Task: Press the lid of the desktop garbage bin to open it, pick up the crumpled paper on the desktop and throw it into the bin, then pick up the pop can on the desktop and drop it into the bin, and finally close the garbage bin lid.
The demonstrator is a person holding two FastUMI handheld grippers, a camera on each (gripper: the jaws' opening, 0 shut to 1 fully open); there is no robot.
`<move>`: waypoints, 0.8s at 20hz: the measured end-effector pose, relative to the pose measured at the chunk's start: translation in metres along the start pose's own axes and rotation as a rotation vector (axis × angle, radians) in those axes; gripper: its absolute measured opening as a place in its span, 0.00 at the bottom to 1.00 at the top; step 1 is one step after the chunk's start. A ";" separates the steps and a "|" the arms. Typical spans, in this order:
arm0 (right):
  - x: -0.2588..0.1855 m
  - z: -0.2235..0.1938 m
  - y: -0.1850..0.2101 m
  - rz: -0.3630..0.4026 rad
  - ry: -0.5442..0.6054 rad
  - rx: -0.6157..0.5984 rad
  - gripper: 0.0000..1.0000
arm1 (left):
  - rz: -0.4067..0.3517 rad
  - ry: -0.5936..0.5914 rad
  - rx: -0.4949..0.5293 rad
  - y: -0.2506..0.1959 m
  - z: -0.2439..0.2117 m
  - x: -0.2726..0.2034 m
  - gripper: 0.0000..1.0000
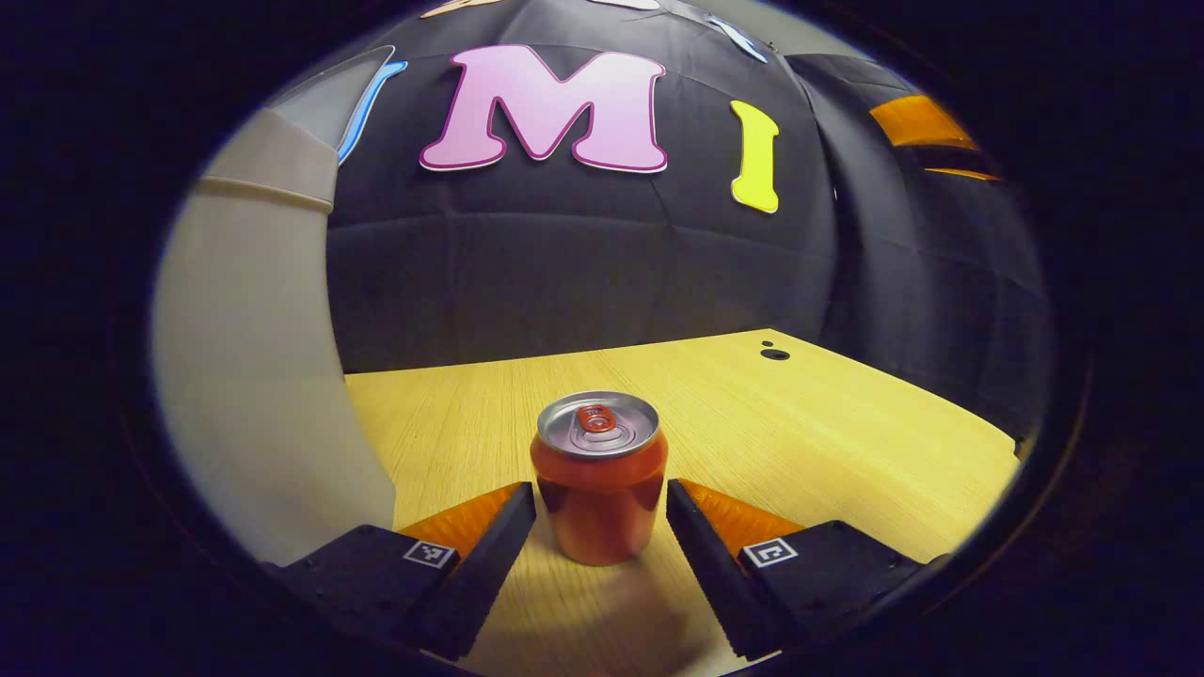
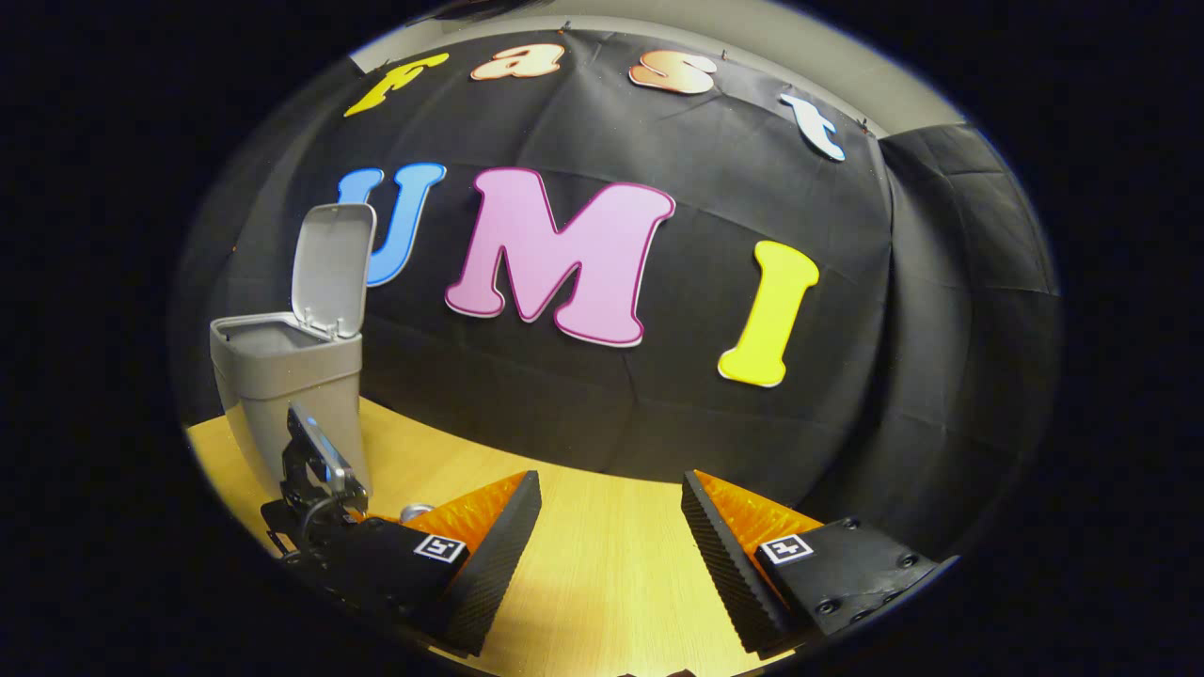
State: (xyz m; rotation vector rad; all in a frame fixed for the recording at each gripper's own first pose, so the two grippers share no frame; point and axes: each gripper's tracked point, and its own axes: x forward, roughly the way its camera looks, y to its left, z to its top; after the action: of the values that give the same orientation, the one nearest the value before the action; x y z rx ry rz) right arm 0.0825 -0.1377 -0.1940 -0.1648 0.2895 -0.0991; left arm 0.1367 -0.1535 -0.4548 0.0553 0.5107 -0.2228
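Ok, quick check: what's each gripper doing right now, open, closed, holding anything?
Left gripper: open, fingers either side of the upright pop can, not yet pressing it.
Right gripper: open, holding nothing, over the desktop.

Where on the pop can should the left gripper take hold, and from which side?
On the round side wall, about mid-height. The pop can stands upright on the table, already between the open left gripper fingers, so come level from the front.

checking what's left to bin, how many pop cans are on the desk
1. The pop can stands upright on the desk, between the open left claw fingers. More could be hidden behind the bin.
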 end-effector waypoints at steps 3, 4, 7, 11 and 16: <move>0.004 -0.003 -0.015 -0.033 0.000 -0.014 0.97 | 0.005 -0.012 -0.005 0.003 0.003 0.008 0.95; 0.005 -0.003 -0.019 -0.043 -0.001 -0.016 0.97 | 0.003 -0.015 -0.011 0.004 0.005 0.008 0.93; 0.006 -0.009 -0.028 -0.059 0.015 -0.012 0.97 | -0.005 -0.018 -0.009 0.003 0.010 0.006 0.89; 0.000 -0.008 -0.030 -0.060 0.028 -0.025 0.97 | -0.022 -0.054 -0.020 -0.005 0.040 -0.012 0.88; -0.008 0.010 -0.036 -0.064 0.015 -0.006 0.97 | -0.026 -0.138 -0.061 -0.015 0.119 -0.058 0.88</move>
State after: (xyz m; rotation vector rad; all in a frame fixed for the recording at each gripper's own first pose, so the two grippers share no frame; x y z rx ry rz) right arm 0.0750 -0.1707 -0.1756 -0.1798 0.2997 -0.1628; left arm 0.1414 -0.1691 -0.3231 -0.0257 0.3808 -0.2345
